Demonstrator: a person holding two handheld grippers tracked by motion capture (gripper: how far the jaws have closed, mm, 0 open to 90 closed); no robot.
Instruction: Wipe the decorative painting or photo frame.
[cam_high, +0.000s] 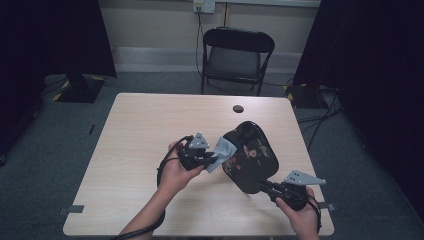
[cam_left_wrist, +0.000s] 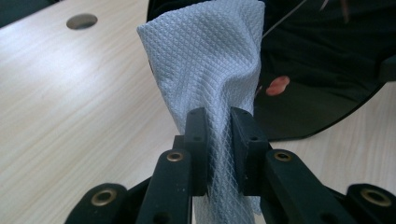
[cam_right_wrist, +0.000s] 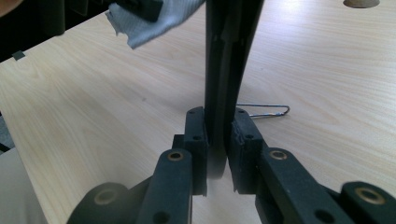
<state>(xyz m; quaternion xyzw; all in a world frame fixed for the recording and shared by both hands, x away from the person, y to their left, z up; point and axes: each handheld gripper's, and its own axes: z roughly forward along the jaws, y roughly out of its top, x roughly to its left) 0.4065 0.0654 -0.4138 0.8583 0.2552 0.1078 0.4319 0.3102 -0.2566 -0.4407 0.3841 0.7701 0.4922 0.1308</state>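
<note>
High view showed the left gripper (cam_high: 212, 159) clamped on a grey cloth (cam_high: 222, 152) against a glossy black panel (cam_high: 250, 157) (toward the table's (cam_high: 145, 130) right edge); the right gripper (cam_high: 265, 186) pinched the panel's near edge.

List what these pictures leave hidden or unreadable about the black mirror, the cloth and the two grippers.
- Black mirror: the print on its face is too small and dark to read in the high view.
- Mirror's far side: hidden by its own body.
- Grey cloth: its tail is cut off by the bottom edge of the left gripper view, behind the left gripper.
- Wire loop: partly hidden by the right gripper; its purpose is unclear.
</note>
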